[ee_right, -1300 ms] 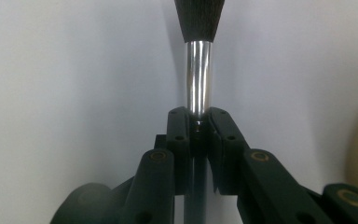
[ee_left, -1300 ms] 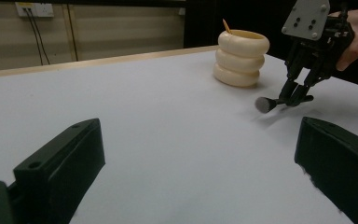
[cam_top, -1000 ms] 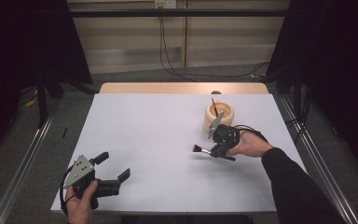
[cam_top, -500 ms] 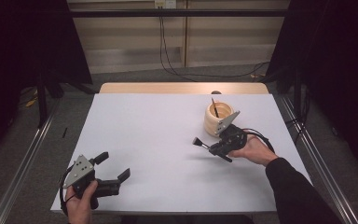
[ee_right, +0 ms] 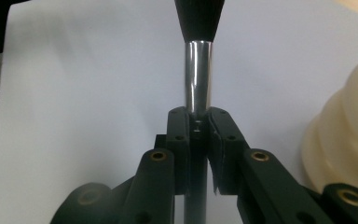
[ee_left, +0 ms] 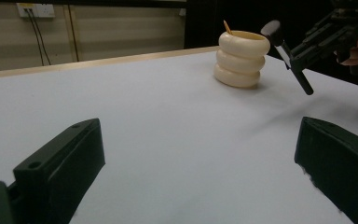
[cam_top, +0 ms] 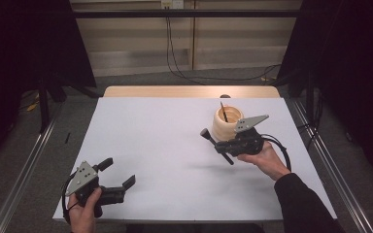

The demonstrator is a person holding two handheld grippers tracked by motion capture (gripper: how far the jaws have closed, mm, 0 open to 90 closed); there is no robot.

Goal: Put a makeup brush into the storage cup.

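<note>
My right gripper (cam_top: 222, 145) hovers above the white table (cam_top: 155, 145), just in front of a cream ribbed cup (cam_top: 227, 125). It is shut on a brush (cam_top: 208, 136) with a black head, a silver ferrule and a dark handle, head pointing left. In the right gripper view the pads (ee_right: 221, 133) clamp the brush (ee_right: 198, 74) just below the ferrule, with the cup (ee_right: 345, 154) at the right. A thin dark stick (cam_top: 224, 111) stands in the cup. My left gripper (cam_top: 118, 173) rests open near the table's front left corner with nothing between its jaws. Its view shows the cup (ee_left: 241, 58) and the held brush (ee_left: 274, 31) far off.
The white sheet ends at a wooden strip (cam_top: 189, 91) along the far edge. Metal rails (cam_top: 330, 160) run along both sides of the table. Cables (cam_top: 175, 53) hang on the back wall.
The right hand has lifted the brush off the table and tilted its head upward, staying near the cup. The left gripper has kept still.
</note>
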